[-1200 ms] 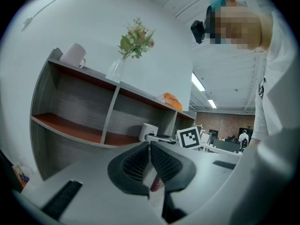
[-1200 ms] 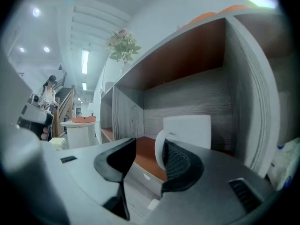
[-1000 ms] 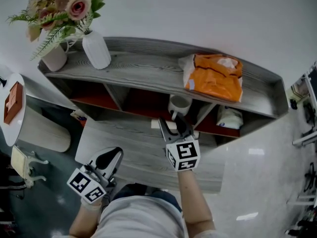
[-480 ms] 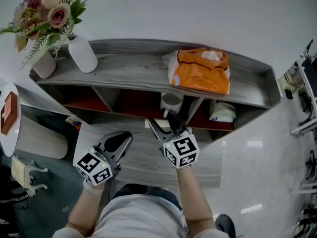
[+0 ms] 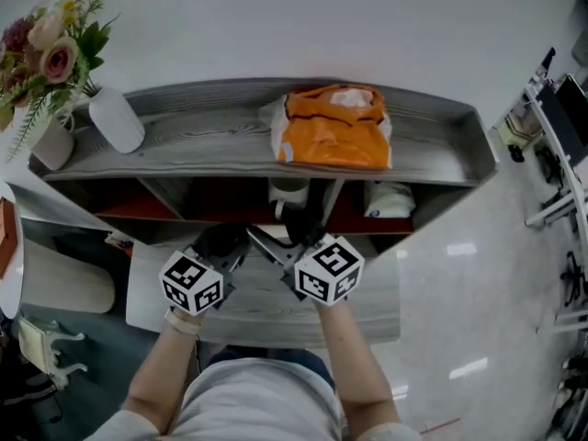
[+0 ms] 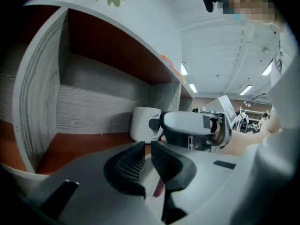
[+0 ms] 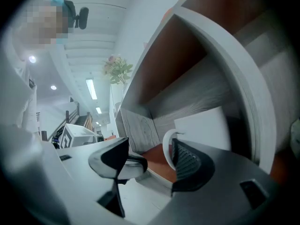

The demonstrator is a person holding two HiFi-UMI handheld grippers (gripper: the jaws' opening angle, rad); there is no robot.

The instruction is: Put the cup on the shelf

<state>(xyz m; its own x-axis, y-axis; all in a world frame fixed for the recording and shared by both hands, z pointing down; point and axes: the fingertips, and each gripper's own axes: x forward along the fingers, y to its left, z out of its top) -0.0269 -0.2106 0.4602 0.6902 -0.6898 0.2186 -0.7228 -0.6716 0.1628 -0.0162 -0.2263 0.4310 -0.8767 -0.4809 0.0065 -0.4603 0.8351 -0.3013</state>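
Note:
The white cup (image 5: 288, 191) stands upright on the red-brown floor of the middle compartment of the grey wooden shelf (image 5: 211, 127). It also shows in both gripper views: cup (image 6: 143, 123), cup (image 7: 201, 130). My right gripper (image 5: 280, 232) reaches into that compartment and its jaws are opening. The cup's handle (image 7: 167, 149) lies between the jaws, close by the right pad, while the left pad stands well apart from it. My left gripper (image 5: 225, 242) is just left of the right one, shut on nothing, left gripper (image 6: 147, 146) pointing at the cup.
An orange bag (image 5: 335, 141) lies on the shelf top above the cup. A white vase (image 5: 119, 122) and a pot of flowers (image 5: 46, 44) stand at its left end. A white bag (image 5: 386, 200) fills the right compartment. A low grey table (image 5: 367, 292) lies under my arms.
The right gripper's jaws have spread apart from around the cup's handle. My left gripper has risen toward the shelf, close beside the right one. The head view has shifted right.

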